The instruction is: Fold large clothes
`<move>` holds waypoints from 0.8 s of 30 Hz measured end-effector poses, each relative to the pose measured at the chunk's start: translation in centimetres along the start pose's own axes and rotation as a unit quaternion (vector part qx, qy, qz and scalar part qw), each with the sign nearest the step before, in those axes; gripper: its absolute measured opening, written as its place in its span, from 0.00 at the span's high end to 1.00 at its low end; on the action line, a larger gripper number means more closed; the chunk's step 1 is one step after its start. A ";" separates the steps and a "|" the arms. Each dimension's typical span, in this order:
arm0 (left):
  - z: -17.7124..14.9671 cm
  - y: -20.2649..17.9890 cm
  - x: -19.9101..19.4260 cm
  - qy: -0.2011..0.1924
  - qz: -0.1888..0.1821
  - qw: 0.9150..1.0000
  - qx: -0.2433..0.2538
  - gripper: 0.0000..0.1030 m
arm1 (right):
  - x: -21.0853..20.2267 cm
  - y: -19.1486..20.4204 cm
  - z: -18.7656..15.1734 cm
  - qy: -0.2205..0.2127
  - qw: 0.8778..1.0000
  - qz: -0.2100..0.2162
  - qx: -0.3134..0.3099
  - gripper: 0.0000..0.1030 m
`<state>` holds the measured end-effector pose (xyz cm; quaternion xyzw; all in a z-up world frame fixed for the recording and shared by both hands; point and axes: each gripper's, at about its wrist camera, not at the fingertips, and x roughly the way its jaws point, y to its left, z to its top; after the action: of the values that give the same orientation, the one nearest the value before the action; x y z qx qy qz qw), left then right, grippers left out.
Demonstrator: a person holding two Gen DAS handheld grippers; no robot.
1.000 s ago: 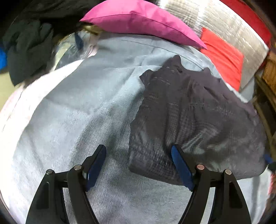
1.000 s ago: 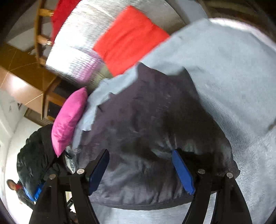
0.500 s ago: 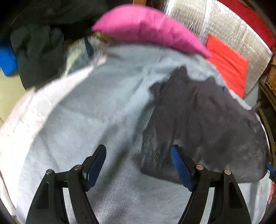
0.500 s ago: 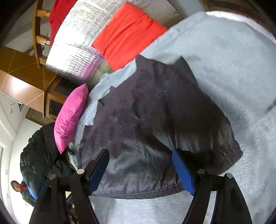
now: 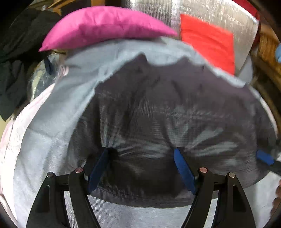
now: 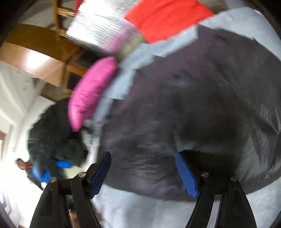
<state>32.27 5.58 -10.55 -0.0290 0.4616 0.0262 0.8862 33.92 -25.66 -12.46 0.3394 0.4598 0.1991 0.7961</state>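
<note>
A dark grey garment [image 5: 166, 105] lies spread flat on a light grey bed cover [image 5: 58, 122]. My left gripper [image 5: 142, 150] stands open over the garment's near hem, and both blue-padded fingertips dent the cloth into small puckers. In the right wrist view the same garment [image 6: 193, 105] fills the picture. My right gripper [image 6: 143, 155] is open above its near edge, with the right tip sunk into the fabric. No cloth is pinched between either pair of pads. A blue pad [image 5: 264, 157] of the right gripper shows at the right edge of the left wrist view.
A pink pillow [image 5: 105, 26] and a red cushion [image 5: 209, 42] lie at the bed's far end, against a silver quilted sheet [image 5: 219, 15]. Black clothes [image 5: 15, 52] are piled off the left side. Wooden furniture [image 6: 35, 52] stands beyond the bed, and wicker [image 5: 267, 47] at the right.
My left gripper has slid right, from the bare cover onto the garment's near hem. The right gripper has moved closer over the garment. Both pairs of jaws keep the same width.
</note>
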 end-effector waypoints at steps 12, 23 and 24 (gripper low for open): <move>-0.3 1.6 -0.8 -0.018 -0.005 1.000 0.001 0.24 | -2.6 -4.1 3.0 -0.045 0.998 -0.012 0.047 0.24; -1.3 3.4 -1.1 -0.021 -0.013 1.000 -0.003 0.23 | -3.5 -5.2 6.2 -0.062 0.995 -0.063 0.051 0.24; -1.3 3.4 -1.3 -0.023 -0.014 1.000 -0.004 0.24 | -3.3 -5.9 6.2 -0.060 0.995 -0.055 0.064 0.24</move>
<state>30.20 8.84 -10.30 -0.0388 0.4409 0.0162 0.8966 37.68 -34.00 -12.60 0.3751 0.4411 0.1043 0.8086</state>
